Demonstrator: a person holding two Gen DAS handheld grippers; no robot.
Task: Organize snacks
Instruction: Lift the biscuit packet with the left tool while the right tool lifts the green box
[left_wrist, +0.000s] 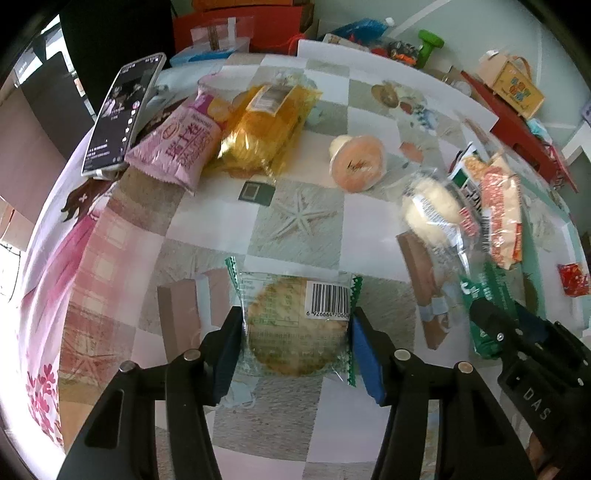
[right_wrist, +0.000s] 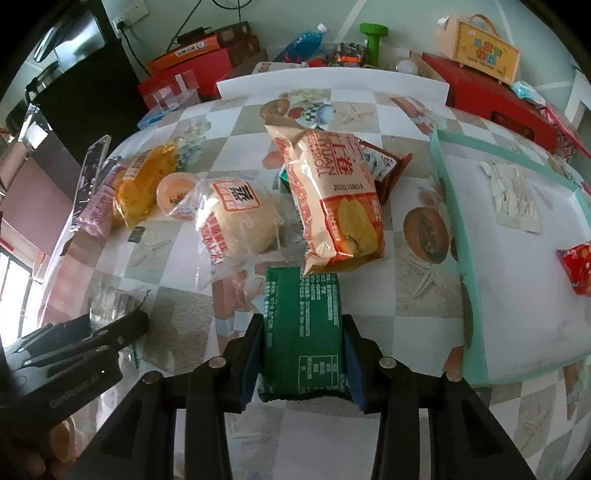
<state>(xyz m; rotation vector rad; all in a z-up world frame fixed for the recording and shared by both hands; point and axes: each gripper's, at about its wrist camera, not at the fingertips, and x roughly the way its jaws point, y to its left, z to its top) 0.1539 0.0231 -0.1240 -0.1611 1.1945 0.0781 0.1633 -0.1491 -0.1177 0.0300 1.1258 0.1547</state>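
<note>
Sorting is barely begun: a red packet and a pale sachet lie on the white tray with a teal rim at the right of the right wrist view, while most snacks are still scattered over the checked tabletop. Left claw, low centre of its view, pointing steeply down: pads close against both sides of a clear-wrapped cracker, though a firm pinch cannot be confirmed. Right claw, low centre of its view, likewise tilted steeply down: narrowed tight on a green packet. Left to sort: pink bag and yellow bag at upper left, jelly cup at centre, wrapped bun, orange roll bag. A phone leans at far left.
</note>
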